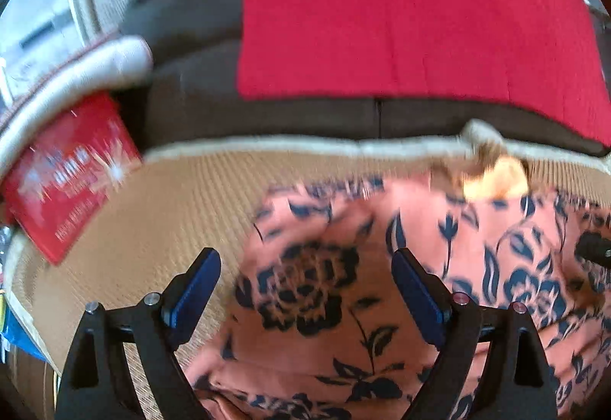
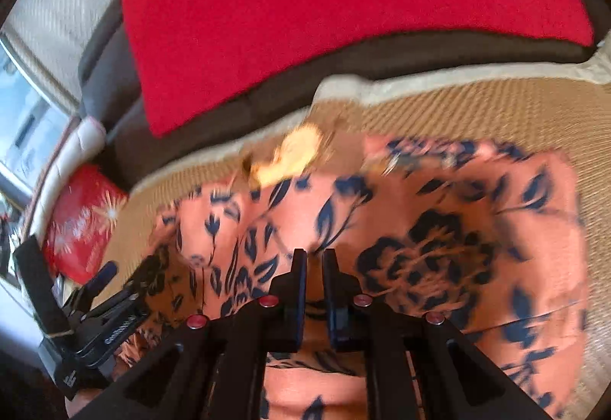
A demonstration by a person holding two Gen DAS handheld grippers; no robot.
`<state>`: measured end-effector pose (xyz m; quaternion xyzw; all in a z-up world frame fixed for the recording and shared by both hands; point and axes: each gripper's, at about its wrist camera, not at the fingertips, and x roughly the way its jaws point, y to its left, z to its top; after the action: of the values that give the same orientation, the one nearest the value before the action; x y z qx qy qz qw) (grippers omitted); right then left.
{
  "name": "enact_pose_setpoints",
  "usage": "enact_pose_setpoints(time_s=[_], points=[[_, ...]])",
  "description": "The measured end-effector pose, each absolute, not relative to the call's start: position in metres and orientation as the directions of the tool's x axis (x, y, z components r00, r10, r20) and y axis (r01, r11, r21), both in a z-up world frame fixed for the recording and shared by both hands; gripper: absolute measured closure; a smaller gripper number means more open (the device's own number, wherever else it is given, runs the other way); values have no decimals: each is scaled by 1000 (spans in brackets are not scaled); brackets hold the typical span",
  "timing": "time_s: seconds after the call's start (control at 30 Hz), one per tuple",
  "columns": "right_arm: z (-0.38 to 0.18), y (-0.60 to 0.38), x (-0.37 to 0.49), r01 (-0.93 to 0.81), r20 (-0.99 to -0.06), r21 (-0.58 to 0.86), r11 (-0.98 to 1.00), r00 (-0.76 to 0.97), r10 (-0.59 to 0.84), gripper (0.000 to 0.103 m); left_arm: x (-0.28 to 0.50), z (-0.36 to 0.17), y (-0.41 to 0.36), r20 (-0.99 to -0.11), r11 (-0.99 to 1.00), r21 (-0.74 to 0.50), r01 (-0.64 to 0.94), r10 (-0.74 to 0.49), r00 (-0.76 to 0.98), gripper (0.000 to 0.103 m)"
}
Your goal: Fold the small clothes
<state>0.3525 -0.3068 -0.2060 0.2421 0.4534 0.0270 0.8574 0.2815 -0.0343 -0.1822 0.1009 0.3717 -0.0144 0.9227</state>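
Note:
A salmon garment (image 1: 343, 305) printed with navy flowers lies spread on a tan woven mat (image 1: 183, 206). My left gripper (image 1: 307, 269) hovers over the garment's left part, its blue pads (image 1: 198, 286) wide apart with nothing pressed between them. In the right wrist view the same garment (image 2: 439, 229) fills the middle. My right gripper (image 2: 315, 257) is shut over it, with a strip of the cloth showing between its pads. The left gripper (image 2: 128, 273) appears at the garment's left edge. Both views are blurred.
A dark sofa (image 1: 191, 107) with a red blanket (image 1: 401, 19) runs behind the mat. A red printed box (image 1: 68, 172) lies at the mat's left corner. A pale yellow patch (image 1: 496, 179) sits at the garment's far edge.

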Motion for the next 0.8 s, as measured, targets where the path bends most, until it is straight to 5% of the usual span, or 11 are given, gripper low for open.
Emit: enact_pose_setpoints(time_s=[0.27, 0.63, 0.8], points=[[-217, -361, 343, 392, -836, 325, 860, 545, 67, 94, 293, -230, -71, -852, 950, 77, 304, -95, 515, 12], [-194, -347, 338, 257, -776, 435, 863, 594, 214, 91, 287, -206, -56, -795, 946, 6, 323, -192, 575, 12], [-217, -309, 350, 165, -818, 429, 888, 489, 304, 91, 289, -228, -68, -868, 927, -23, 373, -204, 454, 10]])
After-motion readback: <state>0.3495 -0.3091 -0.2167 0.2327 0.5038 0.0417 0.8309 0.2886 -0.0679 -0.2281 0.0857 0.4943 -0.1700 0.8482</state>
